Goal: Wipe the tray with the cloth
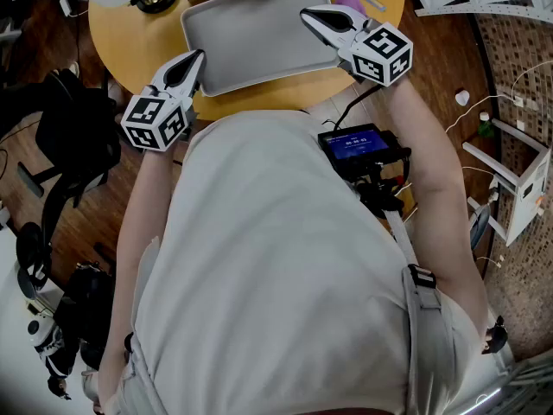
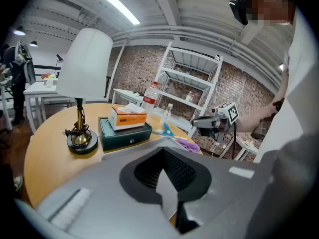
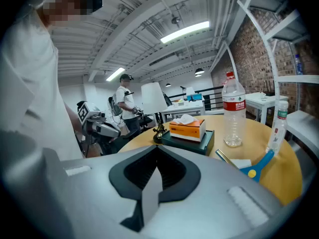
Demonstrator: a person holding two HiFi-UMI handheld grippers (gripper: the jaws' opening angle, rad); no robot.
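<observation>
Grey for the tray (image 1: 251, 37), laid flat on a round wooden table (image 1: 130, 37) for wiping. Holds the left gripper (image 1: 195, 59) and right gripper (image 1: 309, 15) at its two sides, both pinched shut on nothing (probably getting ready). Leaves the purple cloth (image 2: 189, 145) just past the far right corner. Beyond, a lamp (image 2: 83, 63), a tissue box (image 2: 128, 117), brick walls.

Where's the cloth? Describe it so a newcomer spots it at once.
On the round wooden table, find the grey tray. Just off its far right corner lies the cloth, a small crumpled lump and the only purple thing among its neighbours.
</observation>
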